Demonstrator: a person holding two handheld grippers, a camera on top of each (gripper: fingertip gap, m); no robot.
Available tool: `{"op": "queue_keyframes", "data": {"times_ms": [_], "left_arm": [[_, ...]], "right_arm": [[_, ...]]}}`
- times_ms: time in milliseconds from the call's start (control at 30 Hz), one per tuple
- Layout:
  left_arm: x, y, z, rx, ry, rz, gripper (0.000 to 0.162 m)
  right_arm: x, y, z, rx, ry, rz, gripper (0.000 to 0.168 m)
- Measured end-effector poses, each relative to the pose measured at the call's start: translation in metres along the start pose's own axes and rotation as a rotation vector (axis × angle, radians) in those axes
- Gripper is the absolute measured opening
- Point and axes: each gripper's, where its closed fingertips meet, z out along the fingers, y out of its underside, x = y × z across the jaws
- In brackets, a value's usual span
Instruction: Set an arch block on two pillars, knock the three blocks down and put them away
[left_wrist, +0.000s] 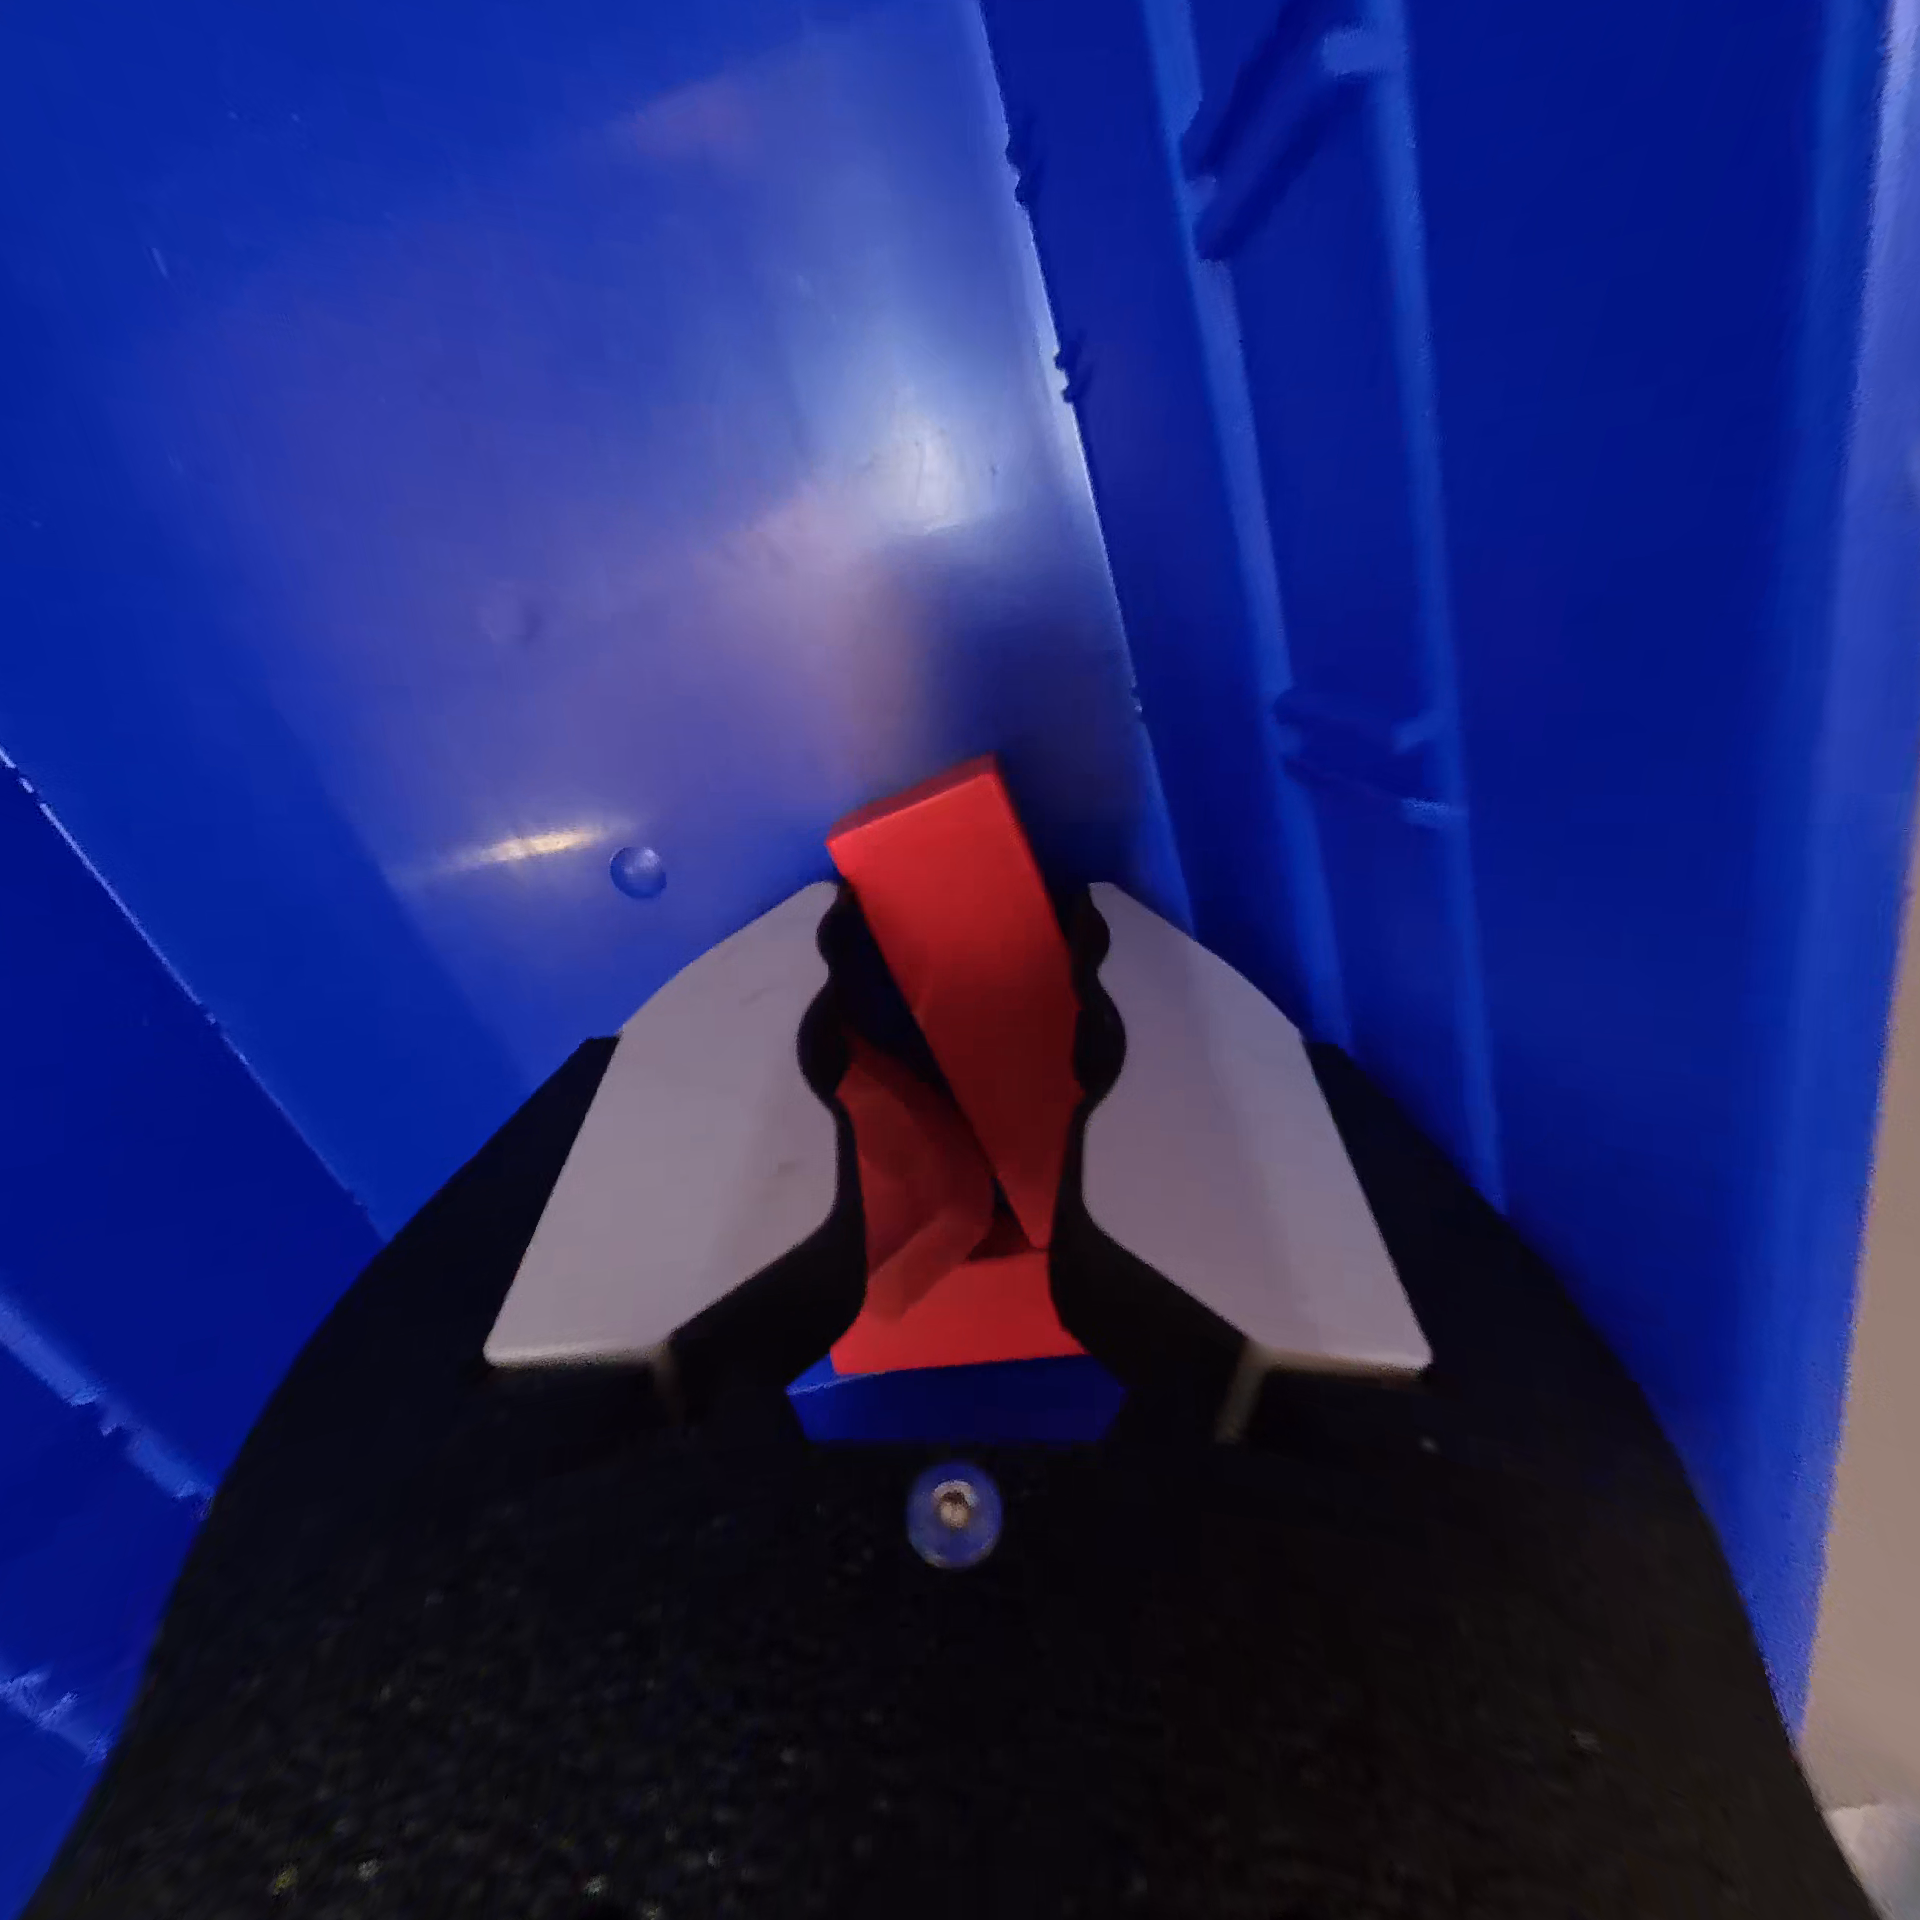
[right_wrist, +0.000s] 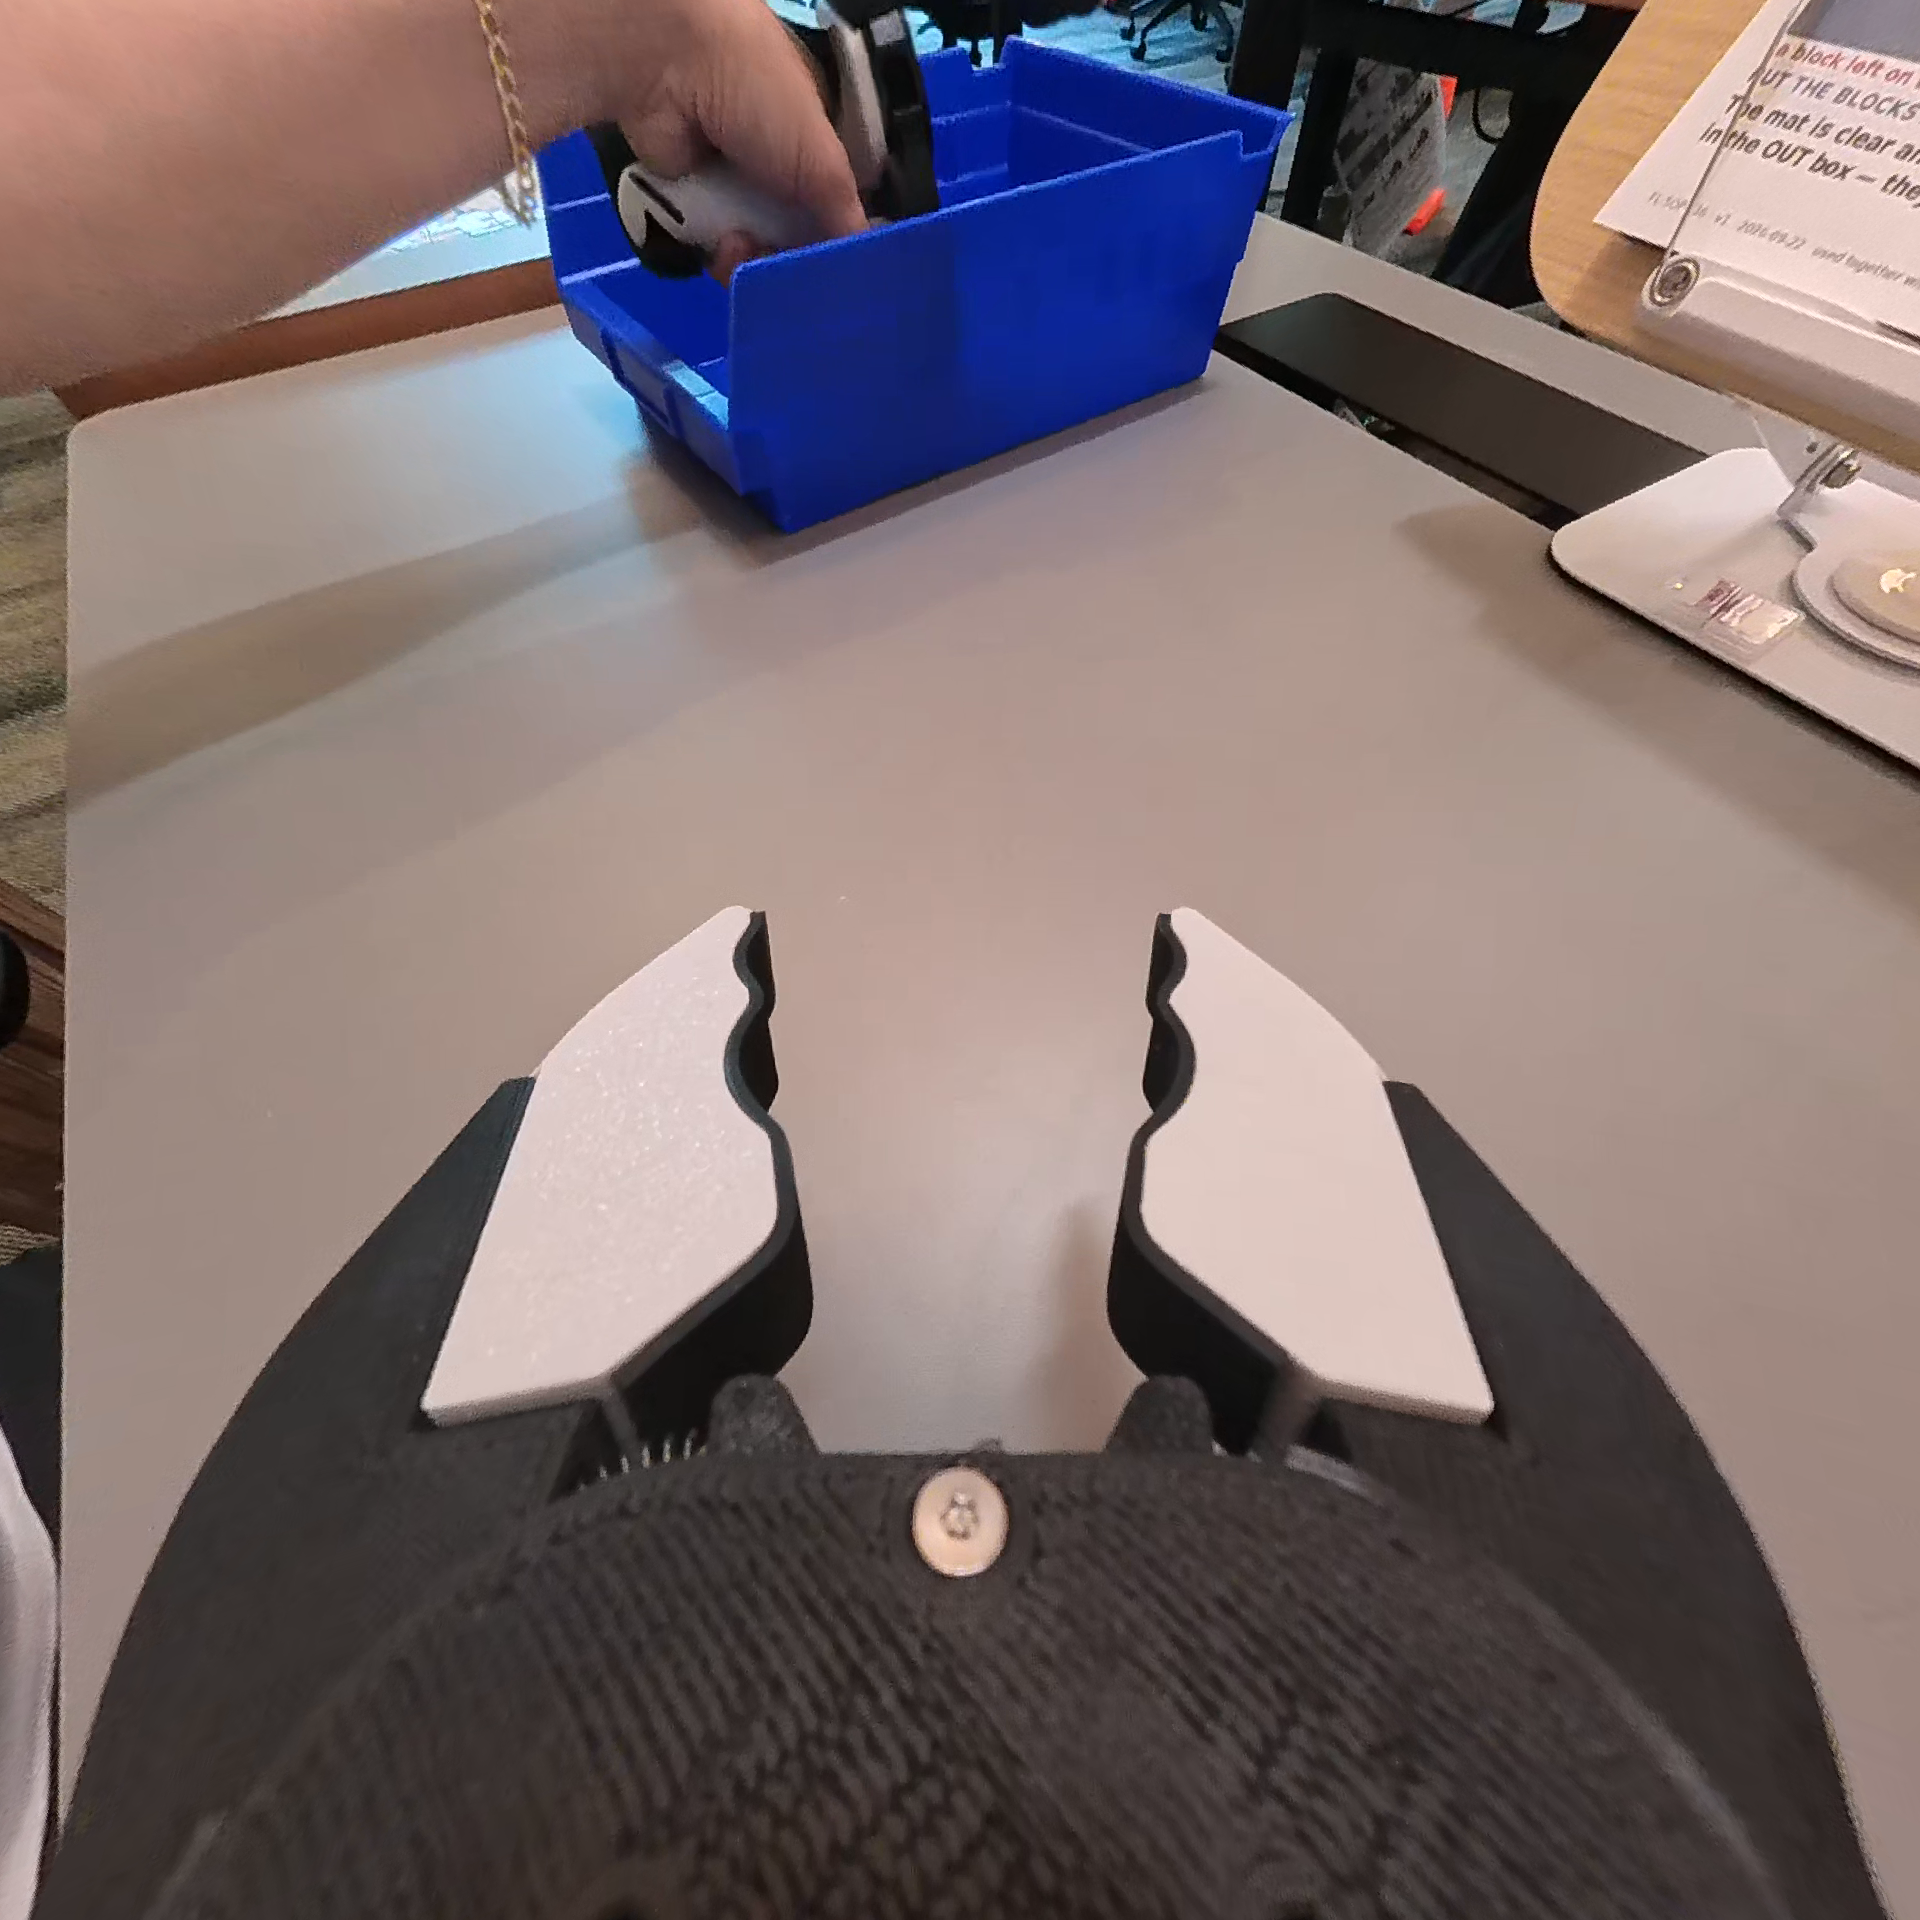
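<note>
Red block in left claw inside blue bin.

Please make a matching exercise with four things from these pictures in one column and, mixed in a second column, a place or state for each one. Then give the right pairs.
Things:
1. left gripper
2. right gripper
3. blue bin
4. white stand

Places or states:
A. on the grey table, at its right edge
B. open above the bare table
C. at the far end of the table
D. shut on a red block, inside the bin

Pairs: 1-D, 2-B, 3-C, 4-A
</note>
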Motion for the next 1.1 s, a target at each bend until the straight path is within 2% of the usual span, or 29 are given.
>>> {"op": "queue_keyframes", "data": {"times_ms": [167,300,400,567,700,800,933,1100], "left_arm": [[0.001,-0.002,-0.001,0.063,0.025,0.008,0.037],[-0.001,-0.012,-0.016,0.2,0.042,0.006,0.036],[-0.003,-0.026,-0.047,0.375,0.064,0.011,0.035],[0.007,-0.039,-0.12,0.673,0.158,0.044,0.033],[0.054,-0.035,-0.178,0.877,0.356,0.156,0.033],[0.099,-0.025,-0.207,0.972,0.499,0.255,0.033],[0.16,-0.008,-0.227,1.022,0.671,0.424,0.033],[0.226,0.015,-0.228,1.041,0.802,0.661,0.033]], "right_arm": [[-0.001,-0.006,0.003,0.031,-0.005,0.01,0.07],[-0.002,-0.009,0.005,0.045,-0.012,0.012,0.07],[-0.002,-0.011,0.007,0.047,-0.017,0.005,0.07],[-0.001,-0.019,0.01,0.068,-0.03,-0.001,0.069],[-0.001,-0.037,0.013,0.115,-0.057,-0.011,0.069],[-0.007,-0.054,0.018,0.174,-0.103,-0.002,0.068],[-0.016,-0.072,0.022,0.222,-0.174,-0.02,0.068],[-0.013,-0.112,0.002,0.345,-0.21,-0.04,0.065]]}}
